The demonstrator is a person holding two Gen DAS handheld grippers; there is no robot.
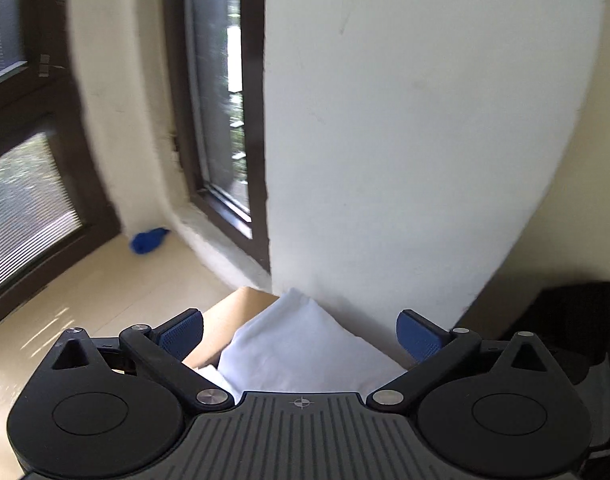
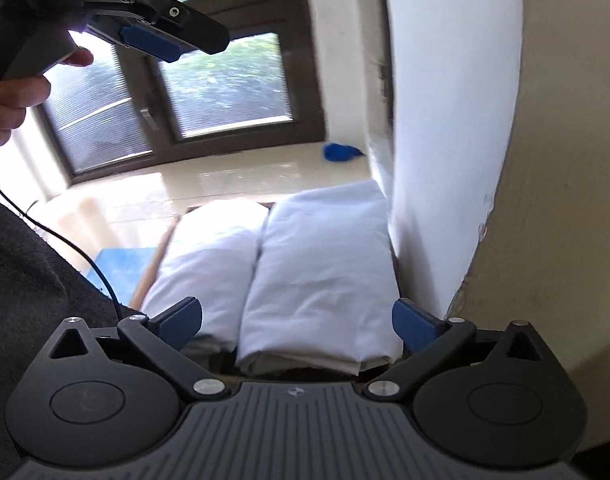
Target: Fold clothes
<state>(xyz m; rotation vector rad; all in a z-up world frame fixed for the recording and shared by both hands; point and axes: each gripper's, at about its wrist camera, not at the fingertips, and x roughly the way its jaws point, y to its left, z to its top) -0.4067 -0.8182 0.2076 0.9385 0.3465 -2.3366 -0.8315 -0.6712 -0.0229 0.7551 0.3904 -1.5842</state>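
Right wrist view: two folded white garments (image 2: 289,264) lay side by side on tabletop (image 2: 151,268), against wall, stacked neat. I kept right gripper (image 2: 297,318) and left gripper (image 1: 301,334) fingers wide, empty, clear of cloth.

White plastered wall (image 1: 405,128); dark-framed windows (image 2: 225,88) through which daylight and greenery are seen; glossy cream floor (image 1: 117,280); small blue object (image 2: 339,152) lain beside the wall.
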